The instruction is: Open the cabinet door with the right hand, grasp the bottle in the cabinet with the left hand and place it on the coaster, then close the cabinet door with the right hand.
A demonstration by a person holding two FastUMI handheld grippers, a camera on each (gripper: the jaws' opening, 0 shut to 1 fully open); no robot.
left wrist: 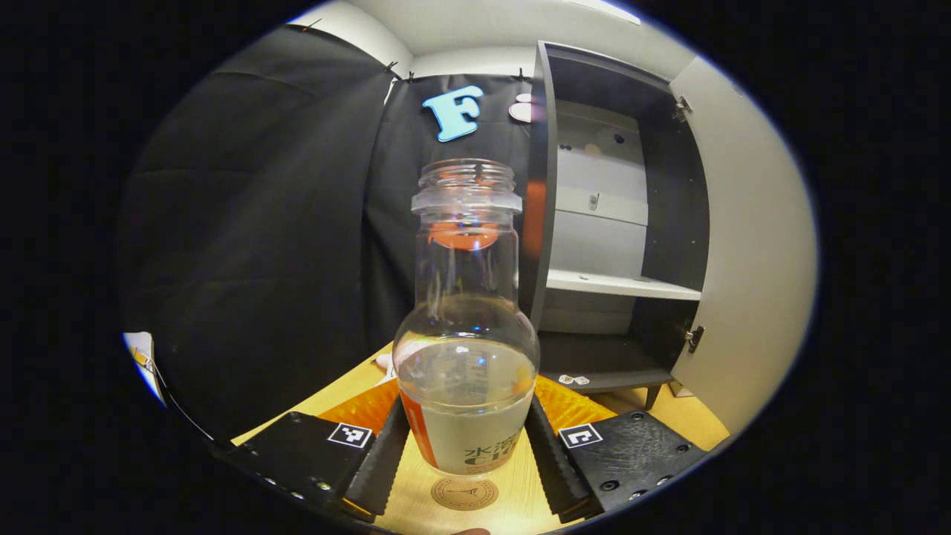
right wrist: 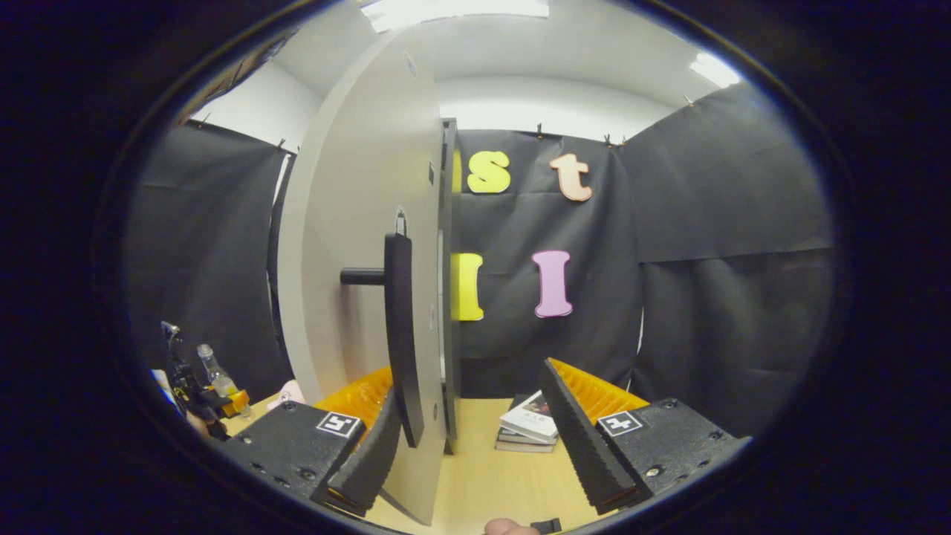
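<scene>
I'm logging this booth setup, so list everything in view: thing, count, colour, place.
bottle: one, clear with pale liquid, no cap, held upright between the left tongs above the table
coaster: one, round, tan, on the table just below the bottle
cabinet: one, dark inside with a white shelf, standing open behind the bottle
cabinet door: one, light grey, swung open
door handle: one, black bar, on the door, between the right tongs
books: small stack, on the table past the door
table: one, light wood
left tongs: black, shut on the bottle
right tongs: black, open around the handle
</scene>
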